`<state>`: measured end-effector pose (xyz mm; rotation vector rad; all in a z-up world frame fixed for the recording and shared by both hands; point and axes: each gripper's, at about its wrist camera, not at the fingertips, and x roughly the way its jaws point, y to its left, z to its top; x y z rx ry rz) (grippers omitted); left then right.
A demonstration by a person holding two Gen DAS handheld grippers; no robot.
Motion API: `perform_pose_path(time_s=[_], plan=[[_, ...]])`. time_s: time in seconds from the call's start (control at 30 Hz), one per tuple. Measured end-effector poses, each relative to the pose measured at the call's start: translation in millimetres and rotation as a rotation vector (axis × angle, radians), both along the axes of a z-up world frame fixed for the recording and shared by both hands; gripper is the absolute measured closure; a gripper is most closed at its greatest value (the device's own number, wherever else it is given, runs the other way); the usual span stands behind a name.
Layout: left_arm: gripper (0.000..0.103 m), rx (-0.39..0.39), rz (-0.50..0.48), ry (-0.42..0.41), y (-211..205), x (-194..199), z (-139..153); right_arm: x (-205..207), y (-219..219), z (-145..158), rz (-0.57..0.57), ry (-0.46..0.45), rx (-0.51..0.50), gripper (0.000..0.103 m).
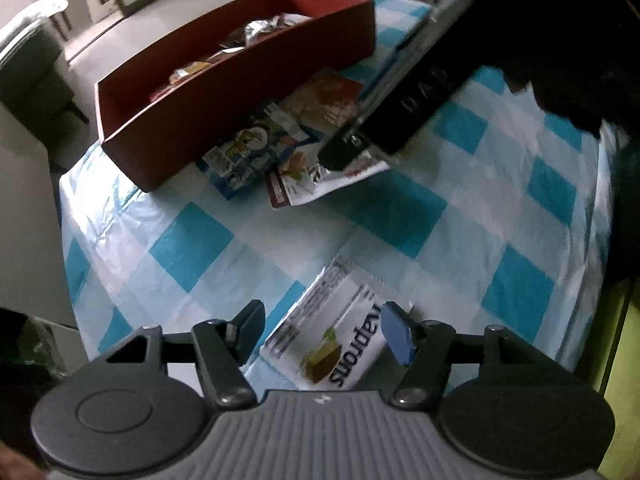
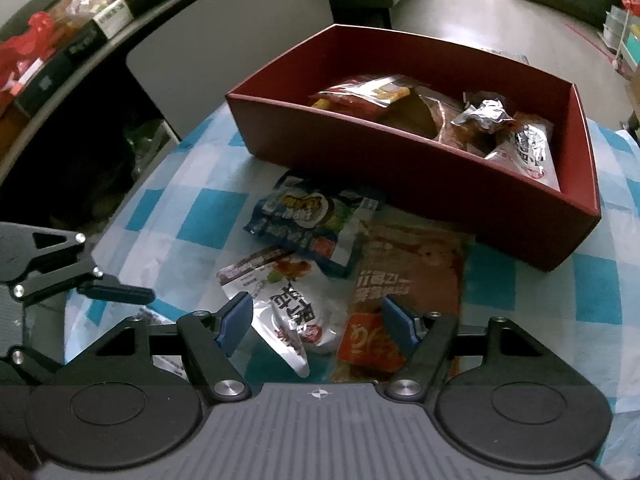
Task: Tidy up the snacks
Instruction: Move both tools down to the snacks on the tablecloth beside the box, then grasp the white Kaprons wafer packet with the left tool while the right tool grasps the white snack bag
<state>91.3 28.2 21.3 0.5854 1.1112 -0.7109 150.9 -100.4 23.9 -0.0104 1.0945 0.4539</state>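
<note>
Snacks are split between the red box (image 2: 400, 160) and the checkered bench (image 1: 360, 208) right now. We've got both grippers out, both with fingers spread and nothing between them.

Our left gripper (image 1: 324, 328) hangs low over a white bar wrapper (image 1: 332, 340) lying flat near the bench's near edge, well apart from everything else. The wrapper sits in the gap between the fingers, but we can't tell whether the pads touch it.

Our right gripper (image 2: 316, 324) is over the pile just in front of the box's near wall. Three packs there: a blue pack (image 2: 312, 216) closest to the box, a white pouch (image 2: 280, 300) overlapping its near edge, and a long orange pack (image 2: 408, 276) to the right, its far end right at the box wall. The white pouch and the near end of the orange pack both sit in the gap between the blue finger pads (image 2: 236, 320); contact is unclear.

Inside the box we see a red-yellow bag (image 2: 360, 94) toward the left, a brown pack (image 2: 432, 120) in the middle, a crumpled silver wrapper (image 2: 484, 114) on top of it, and a white pack (image 2: 524, 148) against the right wall.
</note>
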Motion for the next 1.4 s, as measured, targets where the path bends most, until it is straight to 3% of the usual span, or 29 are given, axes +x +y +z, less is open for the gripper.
perform_pose_path(time_s=[0.17, 0.2, 0.33, 0.43, 0.5, 0.57, 0.67, 0.8, 0.9, 1.03, 1.13, 1.23, 1.33, 1.4], plan=[[0.041, 0.017, -0.086, 0.06, -9.3, -1.0, -4.0, 1.2, 0.4, -3.5, 0.003, 0.014, 0.002, 0.024], [0.035, 0.025, -0.1, 0.055, -11.7, -1.6, -6.3, 1.5, 0.8, -4.4, 0.005, 0.018, 0.001, 0.024], [0.029, 0.089, -0.118, 0.019, -19.7, -4.1, -20.5, 4.1, 1.3, -6.7, 0.01, 0.023, -0.009, 0.024], [0.029, 0.038, -0.017, 0.056, -10.7, 1.0, -23.1, 8.8, -2.5, -4.9, -0.004, 0.021, -0.005, 0.024], [0.037, -0.005, 0.091, 0.079, -3.1, 1.0, -23.5, 12.6, -6.0, -3.5, -0.019, 0.016, -0.008, 0.024], [0.044, -0.031, 0.175, 0.05, 0.9, -5.5, -21.4, 16.5, -9.6, -2.3, -0.031, 0.014, -0.006, 0.023], [0.045, -0.048, 0.288, 0.033, 5.2, -12.8, -19.6, 22.1, -10.6, -1.7, -0.032, 0.011, 0.0, 0.023], [0.046, -0.143, 0.465, 0.064, 23.0, -19.1, -19.2, 23.0, 0.4, -9.6, 0.016, 0.032, -0.001, 0.016], [0.046, -0.221, 0.574, 0.119, 35.0, -19.3, -19.1, 22.2, 15.4, -11.7, 0.071, -0.016, -0.051, 0.015], [0.046, -0.259, 0.612, 0.123, 37.4, -20.3, -17.2, 29.6, 29.8, -10.8, 0.111, -0.037, -0.017, 0.015], [0.046, -0.265, 0.63, 0.118, 41.5, -20.4, -16.4, 31.5, 44.0, -19.4, 0.184, 0.021, 0.006, 0.015], [0.046, -0.267, 0.647, 0.12, 47.1, -18.1, -16.5, 24.7, 54.2, -25.5, 0.219, 0.031, -0.035, 0.014], [0.046, -0.254, 0.652, 0.115, 48.1, -18.6, -17.4, 18.5, 44.4, -19.7, 0.222, 0.151, 0.11, 0.02], [0.046, -0.242, 0.647, 0.103, 46.2, -18.7, -17.0, 11.0, 41.6, -14.3, 0.212, 0.121, 0.079, 0.02]])
